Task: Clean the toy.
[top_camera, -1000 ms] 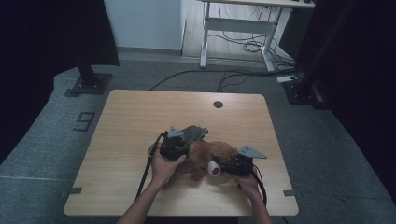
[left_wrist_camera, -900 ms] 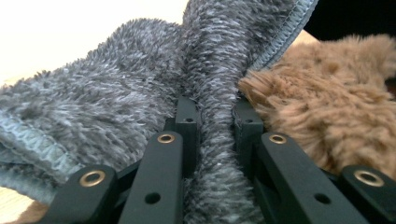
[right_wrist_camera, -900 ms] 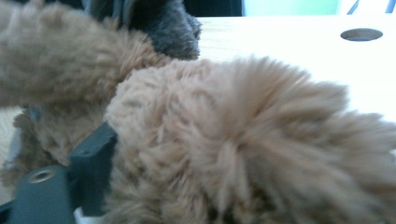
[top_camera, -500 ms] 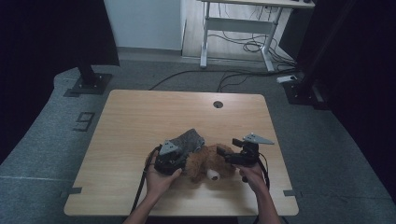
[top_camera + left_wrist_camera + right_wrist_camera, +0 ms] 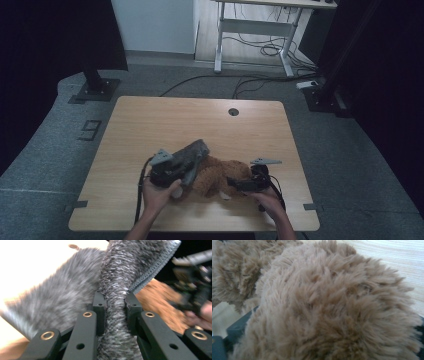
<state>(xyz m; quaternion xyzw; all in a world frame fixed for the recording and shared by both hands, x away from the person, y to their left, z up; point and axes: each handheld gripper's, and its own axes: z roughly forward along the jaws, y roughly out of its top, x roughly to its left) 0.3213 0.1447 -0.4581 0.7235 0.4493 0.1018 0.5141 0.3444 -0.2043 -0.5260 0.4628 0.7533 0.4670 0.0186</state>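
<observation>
Left gripper view: jaws of left gripper [image 5: 113, 300] pinched tight on grey fuzzy cloth [image 5: 75, 292], brown plush toy [image 5: 160, 305] just behind. High view: toy on near middle of wooden table [image 5: 150, 120], hands low at both sides. Right gripper [image 5: 239, 184] pushed into brown fur; open or closed, cannot tell.

Left gripper [image 5: 115, 302]: black fingers [image 5: 98, 307], brass-ringed screw holes (grey three-cornered plate on top), black trailing cable.

Shaggy brown plush toy [image 5: 332, 305] up close, pale wooden table [image 5: 397, 257] behind
</observation>
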